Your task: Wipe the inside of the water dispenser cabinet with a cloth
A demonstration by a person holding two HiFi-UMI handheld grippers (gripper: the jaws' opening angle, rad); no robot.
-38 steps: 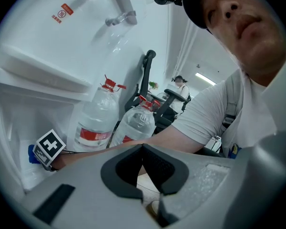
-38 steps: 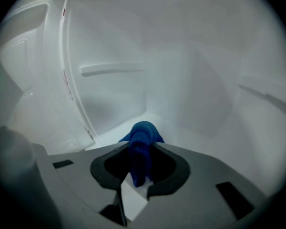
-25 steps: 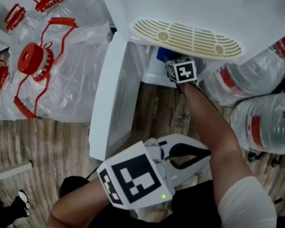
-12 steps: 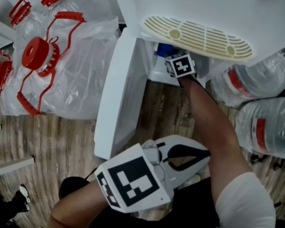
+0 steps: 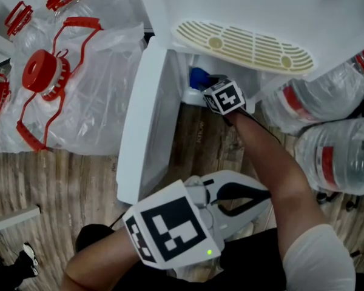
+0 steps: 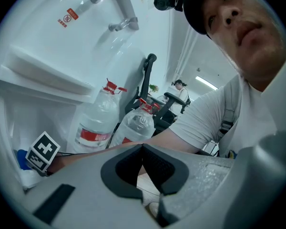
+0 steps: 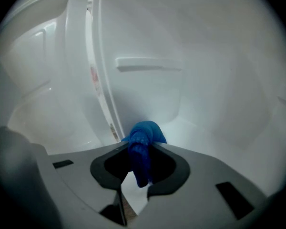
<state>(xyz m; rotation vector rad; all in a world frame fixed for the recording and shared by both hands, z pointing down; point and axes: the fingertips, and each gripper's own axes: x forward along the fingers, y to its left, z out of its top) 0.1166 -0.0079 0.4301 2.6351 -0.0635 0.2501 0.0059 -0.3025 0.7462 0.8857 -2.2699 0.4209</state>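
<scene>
Nearest me, my left gripper idles by my body, jaws together on nothing. Further out, my right gripper pinches the blue cloth inside the white cabinet. It has slid leftward and slightly outward since a moment ago, so I judge a wiping stroke is under way.

Extends the right arm forward and down, with the right gripper clamped on a blue cloth. Holds the left gripper low near the torso, jaws together, left forearm bent.
</scene>
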